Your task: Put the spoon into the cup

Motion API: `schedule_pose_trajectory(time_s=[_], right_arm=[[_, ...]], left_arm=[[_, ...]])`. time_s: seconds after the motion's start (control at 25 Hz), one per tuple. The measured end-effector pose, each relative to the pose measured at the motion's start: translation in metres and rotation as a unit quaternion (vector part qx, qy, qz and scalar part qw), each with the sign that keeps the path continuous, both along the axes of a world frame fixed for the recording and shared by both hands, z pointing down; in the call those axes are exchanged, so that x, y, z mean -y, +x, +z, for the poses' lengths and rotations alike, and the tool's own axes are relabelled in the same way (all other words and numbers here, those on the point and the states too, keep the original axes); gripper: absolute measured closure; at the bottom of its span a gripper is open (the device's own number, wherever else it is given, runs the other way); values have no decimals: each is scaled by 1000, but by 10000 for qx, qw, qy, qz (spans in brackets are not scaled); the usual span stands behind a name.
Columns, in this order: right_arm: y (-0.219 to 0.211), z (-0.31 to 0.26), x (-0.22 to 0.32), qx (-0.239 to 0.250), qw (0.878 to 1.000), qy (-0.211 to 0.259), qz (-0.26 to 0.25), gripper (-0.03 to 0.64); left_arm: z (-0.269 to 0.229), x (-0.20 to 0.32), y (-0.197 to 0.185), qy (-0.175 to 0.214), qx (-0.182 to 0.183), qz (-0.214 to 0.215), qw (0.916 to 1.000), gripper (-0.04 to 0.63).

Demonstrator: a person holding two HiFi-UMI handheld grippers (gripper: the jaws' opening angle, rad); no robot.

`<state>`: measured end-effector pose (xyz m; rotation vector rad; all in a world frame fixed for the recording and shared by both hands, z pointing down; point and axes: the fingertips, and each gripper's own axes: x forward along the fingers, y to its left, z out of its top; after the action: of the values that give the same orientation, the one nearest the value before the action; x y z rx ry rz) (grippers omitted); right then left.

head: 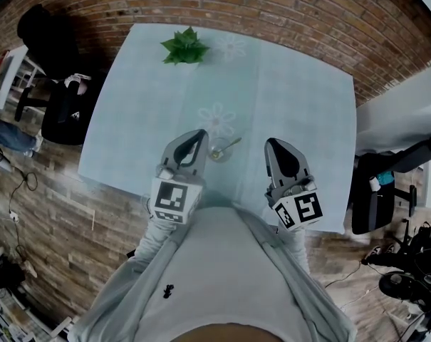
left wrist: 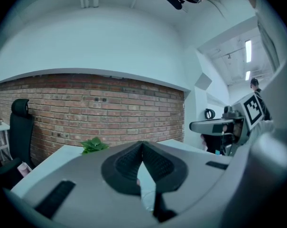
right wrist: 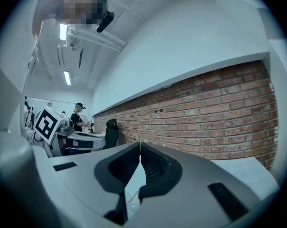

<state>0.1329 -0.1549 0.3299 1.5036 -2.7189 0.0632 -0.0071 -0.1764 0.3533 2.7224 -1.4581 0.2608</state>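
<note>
In the head view a small clear glass cup (head: 217,151) stands on the pale blue table (head: 286,84), near its front edge. A spoon (head: 234,144) rests in the cup, its handle leaning out to the upper right. My left gripper (head: 199,136) sits just left of the cup, not touching it. The right gripper (head: 271,144) hovers to the cup's right, well apart from it. In the left gripper view the left gripper (left wrist: 142,144) has its jaws meeting at the tip with nothing between them. The right gripper (right wrist: 140,145) looks the same in its own view.
A green potted plant (head: 184,46) stands at the table's far edge. A black office chair (head: 62,105) is left of the table, and another chair (head: 375,191) with a desk is at the right. A brick wall (left wrist: 110,113) lies beyond.
</note>
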Motion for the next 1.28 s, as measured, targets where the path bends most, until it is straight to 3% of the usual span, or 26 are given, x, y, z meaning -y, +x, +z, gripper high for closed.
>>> schedule_pose_trajectory(time_s=[1.28], right_arm=[[0,12,13,196,9995,-250,-4,601]], left_arm=[[14,10,-4,-200,-41,-48,9998,575]])
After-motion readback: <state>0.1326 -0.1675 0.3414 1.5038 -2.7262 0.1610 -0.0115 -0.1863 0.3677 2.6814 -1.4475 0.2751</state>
